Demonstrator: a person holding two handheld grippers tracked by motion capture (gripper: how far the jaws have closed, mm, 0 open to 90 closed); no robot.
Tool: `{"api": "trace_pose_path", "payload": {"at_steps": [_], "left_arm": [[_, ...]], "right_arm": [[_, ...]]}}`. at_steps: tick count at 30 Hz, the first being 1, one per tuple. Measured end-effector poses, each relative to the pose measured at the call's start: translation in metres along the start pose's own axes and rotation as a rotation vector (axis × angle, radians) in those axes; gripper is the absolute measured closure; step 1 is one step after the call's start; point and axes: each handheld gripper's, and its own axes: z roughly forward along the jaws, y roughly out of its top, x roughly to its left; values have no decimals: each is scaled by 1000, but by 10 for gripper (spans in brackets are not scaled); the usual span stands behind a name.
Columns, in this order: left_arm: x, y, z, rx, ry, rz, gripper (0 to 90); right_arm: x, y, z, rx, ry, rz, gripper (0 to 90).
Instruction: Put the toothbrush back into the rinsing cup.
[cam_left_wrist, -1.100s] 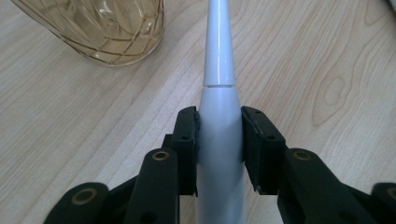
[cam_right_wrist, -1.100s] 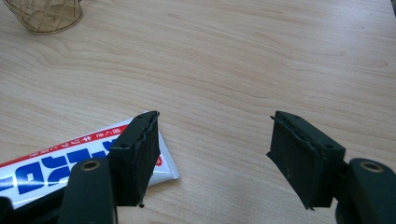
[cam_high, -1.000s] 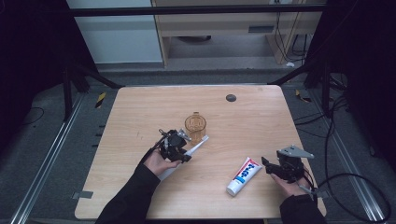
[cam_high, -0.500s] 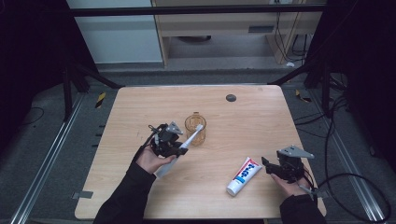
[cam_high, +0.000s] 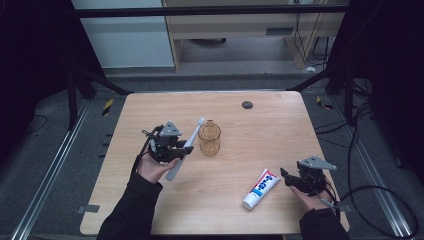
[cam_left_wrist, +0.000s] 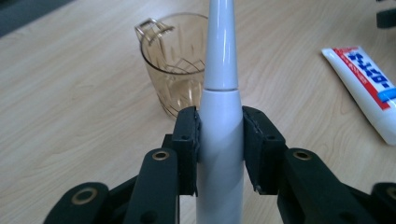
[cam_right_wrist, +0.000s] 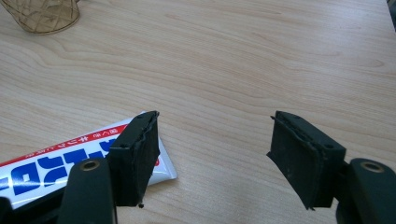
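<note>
Above wooden table (cam_high: 280, 135), left hand (cam_high: 155, 167) tilts clamped toothbrush (cam_high: 186, 147) upward.

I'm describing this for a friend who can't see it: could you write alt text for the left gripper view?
Two black jaws of the left gripper clamp a white plastic electric toothbrush that points up over a light wooden table. Behind it stands a clear amber plastic cup, and a white toothpaste tube with red and blue print lies at the right.

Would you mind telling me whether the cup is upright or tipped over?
Upright. The cup stands on its base on the table, open mouth upward; the left gripper view shows its rim on top.
</note>
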Motion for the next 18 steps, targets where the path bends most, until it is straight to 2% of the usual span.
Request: {"api": "trace_pose_path", "payload": {"at_steps": [5, 6, 9, 13, 14, 18], "left_arm": [[1, 0, -9, -77, 55, -15, 673], [2, 0, -13, -108, 77, -23, 673], [3, 0, -16, -136, 94, -36, 673], [5, 0, -21, -181, 140, -52, 673], [6, -1, -23, -203, 165, -57, 673], [9, 0, -26, -236, 187, -70, 673]], "right_arm": [[0, 0, 0, -2, -1, 4, 324], [0, 0, 0, -2, -1, 4, 324], [0, 0, 0, -3, 0, 5, 324], [0, 0, 0, -2, -2, 5, 323], [1, 0, 0, -1, 1, 9, 323], [0, 0, 1, 0, -5, 1, 322]]}}
